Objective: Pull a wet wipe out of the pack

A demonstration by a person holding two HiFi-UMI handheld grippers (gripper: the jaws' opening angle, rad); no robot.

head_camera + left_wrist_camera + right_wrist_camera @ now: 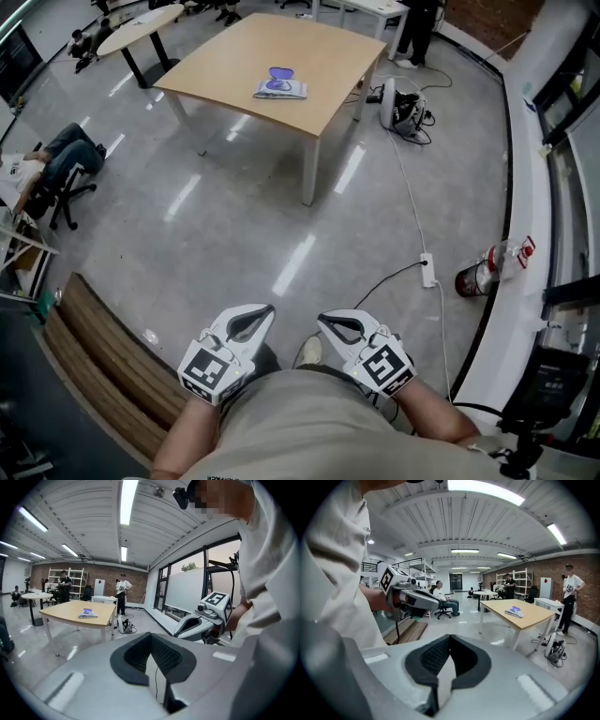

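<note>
Left gripper (269, 308) and right gripper (322, 318) sit close to the person's torso, jaws together, nothing between them. Wet wipe pack (280, 85) lies on table (225, 70), well apart.

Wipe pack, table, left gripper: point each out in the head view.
Wipe pack (279, 86), head view, middle of its top.
Table (328, 56), head view, bare top beside the pack.
Left gripper (270, 310), head view, tips of its jaws.

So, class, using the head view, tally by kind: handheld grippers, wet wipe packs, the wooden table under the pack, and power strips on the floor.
grippers: 2 (left gripper, right gripper)
wet wipe pack: 1
wooden table: 1
power strip: 1
Total: 5
</note>
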